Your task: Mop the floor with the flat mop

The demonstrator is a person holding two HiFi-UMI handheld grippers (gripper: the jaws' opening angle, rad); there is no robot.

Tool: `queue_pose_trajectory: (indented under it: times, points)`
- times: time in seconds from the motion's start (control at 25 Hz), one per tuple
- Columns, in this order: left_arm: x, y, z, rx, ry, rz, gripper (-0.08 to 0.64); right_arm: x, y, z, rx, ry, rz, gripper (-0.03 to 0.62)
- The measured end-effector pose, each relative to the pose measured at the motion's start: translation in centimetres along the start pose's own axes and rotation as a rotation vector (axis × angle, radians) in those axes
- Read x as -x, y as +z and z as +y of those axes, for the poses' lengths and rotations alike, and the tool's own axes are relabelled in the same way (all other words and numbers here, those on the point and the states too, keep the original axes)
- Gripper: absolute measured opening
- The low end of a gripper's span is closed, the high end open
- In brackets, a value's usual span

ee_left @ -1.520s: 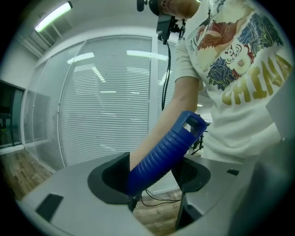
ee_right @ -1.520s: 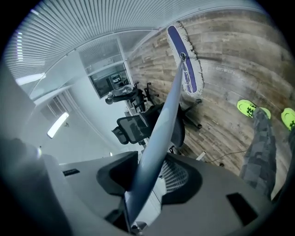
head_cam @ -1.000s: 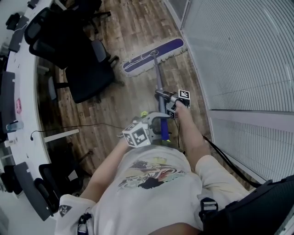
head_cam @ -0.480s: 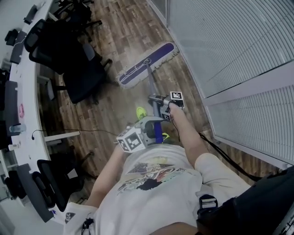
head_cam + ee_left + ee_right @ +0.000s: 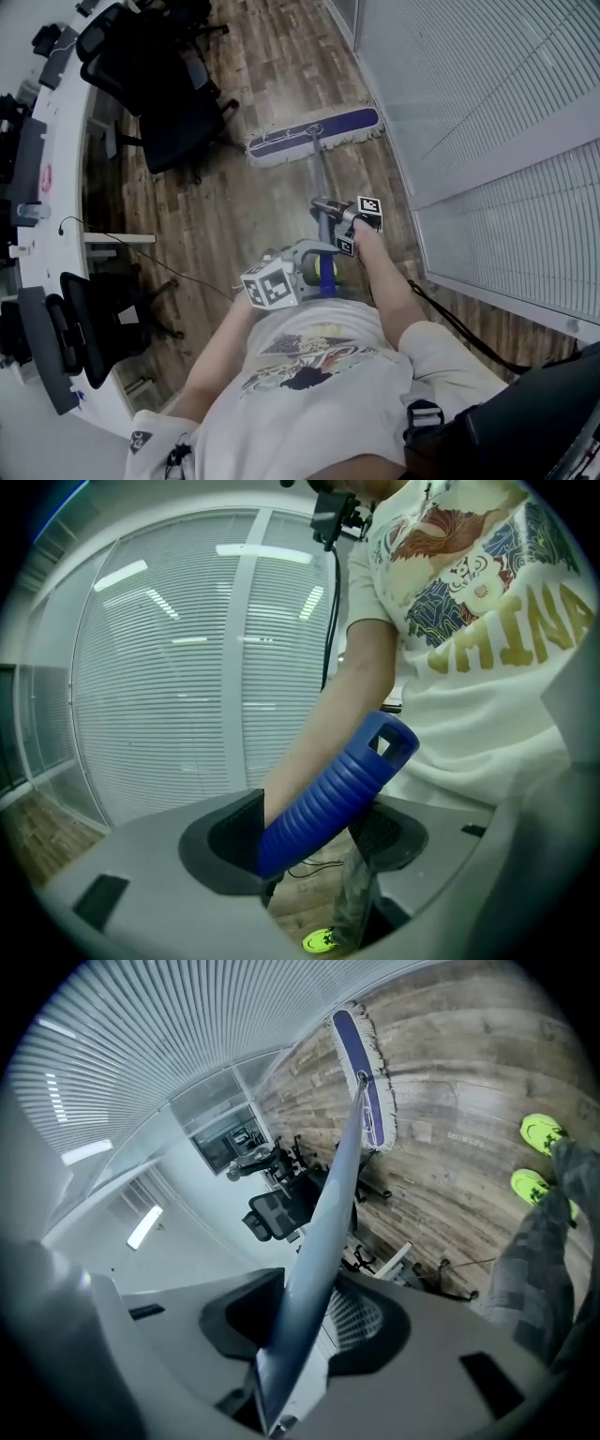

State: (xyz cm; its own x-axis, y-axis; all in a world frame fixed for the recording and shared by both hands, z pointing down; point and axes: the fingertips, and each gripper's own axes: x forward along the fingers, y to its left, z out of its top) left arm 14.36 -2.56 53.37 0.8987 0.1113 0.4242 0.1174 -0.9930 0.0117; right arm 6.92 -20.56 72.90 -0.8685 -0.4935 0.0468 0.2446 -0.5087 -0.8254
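Fingers (image 5: pixel 364 1324) grip mop (image 5: pixel 319 178), head (image 5: pixel 281 142) near wall (image 5: pixel 469 75) (blinds)

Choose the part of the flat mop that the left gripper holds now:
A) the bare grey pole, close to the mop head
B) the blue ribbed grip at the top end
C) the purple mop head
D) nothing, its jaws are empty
B: in the left gripper view the blue ribbed grip sits clamped between the pads of the left gripper, while the right gripper holds the grey pole lower down.

flat mop (image 5: pixel 314 131): 1 | left tool (image 5: pixel 317 267), right tool (image 5: pixel 330 212): 2 | green shoes (image 5: pixel 541 1132): 2
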Motion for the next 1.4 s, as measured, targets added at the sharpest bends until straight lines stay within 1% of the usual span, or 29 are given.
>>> queue_pose_trajectory:
  times: [0.16, 0.24, 0.36, 0.52, 0.68, 0.76, 0.84, 0.92, 1.04, 1.28, 1.4]
  points:
    - [-0.7, 0.1, -4.2, 0.003, -0.004, -0.016, 0.256, 2.3, -2.7, -2.4, 0.001, -0.008, 0.003, 0.132]
    - [-0.7, 0.3, -6.8, 0.003, -0.008, -0.034, 0.256, 3.5, -4.6, -3.7, 0.000, -0.004, -0.001, 0.132]
    - [-0.2, 0.8, -12.5, 0.013, -0.001, -0.075, 0.256, 5.9, -9.1, -6.6, 0.003, -0.015, -0.010, 0.132]
    - [1.4, 1.5, -19.6, 0.025, 0.013, -0.137, 0.256, 8.2, -15.5, -9.6, 0.021, -0.030, 0.003, 0.133]
    - [1.1, 2.0, -26.3, 0.033, 0.021, -0.174, 0.256, 11.2, -20.5, -13.4, 0.014, -0.032, 0.006, 0.133]
    - [0.3, 1.9, -28.8, 0.028, 0.027, -0.177, 0.256, 12.8, -22.1, -14.8, 0.009, -0.030, -0.002, 0.133]
    - [-0.2, 1.5, -30.5, 0.024, 0.029, -0.177, 0.256, 13.7, -22.9, -15.8, 0.004, -0.025, -0.023, 0.133]
    - [-0.3, 1.0, -31.2, 0.024, 0.031, -0.173, 0.258, 13.8, -23.0, -16.5, 0.000, -0.022, -0.042, 0.133]
    - [0.4, 0.4, -30.7, 0.027, 0.026, -0.170, 0.258, 13.1, -22.8, -16.6, 0.005, -0.025, -0.036, 0.133]
    - [2.9, 1.1, -27.0, 0.044, 0.016, -0.220, 0.258, 9.9, -21.7, -14.4, 0.038, -0.029, 0.064, 0.144]
    - [2.9, 0.7, -23.7, 0.047, 0.010, -0.218, 0.258, 8.6, -19.4, -12.6, 0.032, -0.017, 0.056, 0.147]
